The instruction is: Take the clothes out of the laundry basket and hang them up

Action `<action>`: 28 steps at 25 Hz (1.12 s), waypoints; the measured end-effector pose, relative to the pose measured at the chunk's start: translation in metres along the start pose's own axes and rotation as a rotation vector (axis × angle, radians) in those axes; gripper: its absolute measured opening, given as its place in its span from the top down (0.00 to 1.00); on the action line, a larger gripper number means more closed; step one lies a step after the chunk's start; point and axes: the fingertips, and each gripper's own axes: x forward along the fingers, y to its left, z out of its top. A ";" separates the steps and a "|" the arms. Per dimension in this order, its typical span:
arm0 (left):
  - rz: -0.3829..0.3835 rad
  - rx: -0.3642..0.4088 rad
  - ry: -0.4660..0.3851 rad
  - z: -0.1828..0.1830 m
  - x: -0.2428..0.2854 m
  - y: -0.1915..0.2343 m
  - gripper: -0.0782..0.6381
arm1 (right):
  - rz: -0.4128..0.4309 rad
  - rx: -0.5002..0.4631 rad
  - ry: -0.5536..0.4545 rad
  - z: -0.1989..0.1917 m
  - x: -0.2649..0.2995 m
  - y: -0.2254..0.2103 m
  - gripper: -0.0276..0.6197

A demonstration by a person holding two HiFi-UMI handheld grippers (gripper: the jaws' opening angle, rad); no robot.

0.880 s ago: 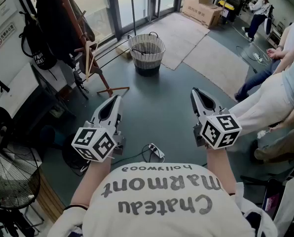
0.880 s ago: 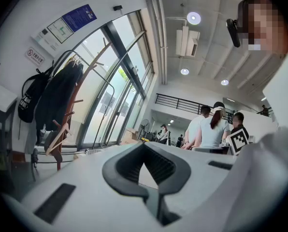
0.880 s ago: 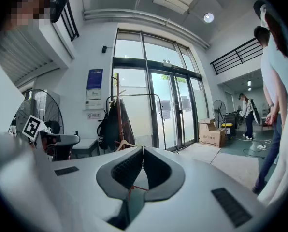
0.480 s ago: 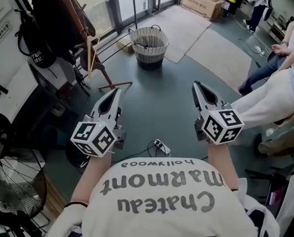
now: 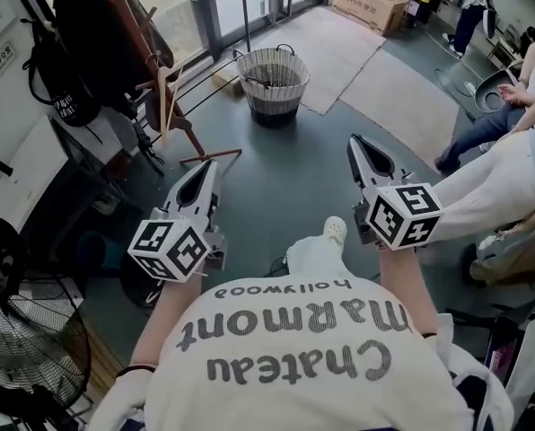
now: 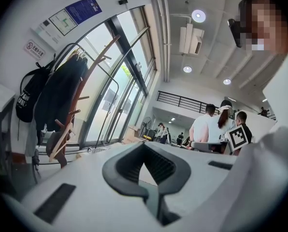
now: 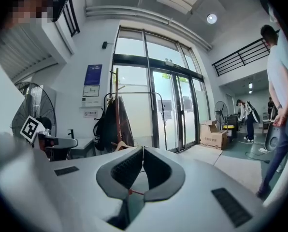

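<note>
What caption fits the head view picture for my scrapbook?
Shut and empty, the left gripper and right gripper point toward the laundry basket on the floor ahead.

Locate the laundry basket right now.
Head view, top centre: the laundry basket stands right of the wooden coat rack, just left of the mat.

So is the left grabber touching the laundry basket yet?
Apart. In the head view the left gripper, shut and empty, is held up, with a stretch of grey floor showing between it and the laundry basket.
</note>
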 end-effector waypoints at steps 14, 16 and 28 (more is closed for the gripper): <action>0.102 -0.024 0.001 -0.004 0.151 0.034 0.88 | 0.107 0.066 0.073 -0.021 0.127 -0.122 0.91; 0.124 -0.043 0.002 -0.004 0.186 0.038 0.88 | 0.133 0.077 0.095 -0.019 0.154 -0.150 0.91; 0.185 -0.052 -0.058 0.027 0.356 0.040 0.88 | 0.252 0.177 0.064 0.036 0.270 -0.288 0.91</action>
